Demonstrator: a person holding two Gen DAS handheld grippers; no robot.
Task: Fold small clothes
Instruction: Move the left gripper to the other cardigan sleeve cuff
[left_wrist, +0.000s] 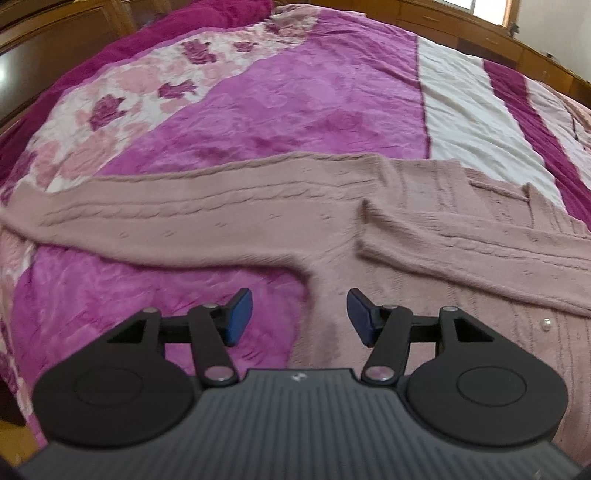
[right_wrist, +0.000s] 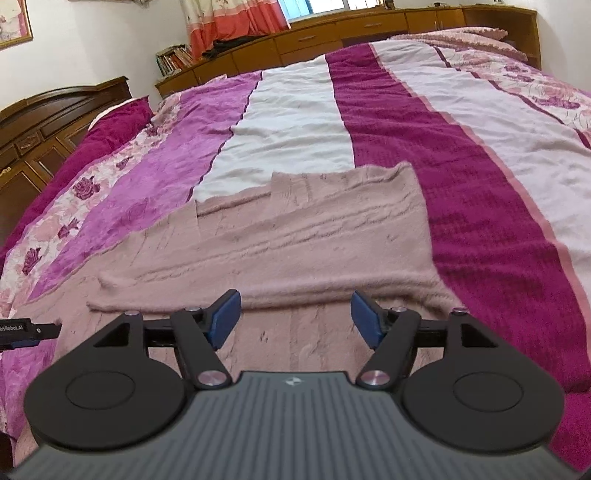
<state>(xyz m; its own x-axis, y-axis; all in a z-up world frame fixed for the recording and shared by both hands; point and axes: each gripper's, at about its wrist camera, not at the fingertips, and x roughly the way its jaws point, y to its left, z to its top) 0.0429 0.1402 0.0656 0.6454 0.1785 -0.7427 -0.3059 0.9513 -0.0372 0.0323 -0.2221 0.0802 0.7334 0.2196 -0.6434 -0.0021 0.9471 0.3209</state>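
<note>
Sweater (left_wrist: 258, 218), dusty pink, lies flat on the striped bedspread (left_wrist: 295, 96); through the left wrist camera we see one sleeve stretched out leftward, and our left gripper (left_wrist: 299, 317) hangs released above its body, nothing between the pads. From the right wrist camera, the sweater (right_wrist: 295, 236) has a sleeve folded across it, and our right gripper (right_wrist: 295, 317) gapes empty over it.

Two handheld grippers, left gripper (left_wrist: 300, 317) and right gripper (right_wrist: 295, 319), share one build: ribbed grey housing with a small white logo, black linkage arms, silver pivot screws, blue finger pads (left_wrist: 240, 315).
</note>
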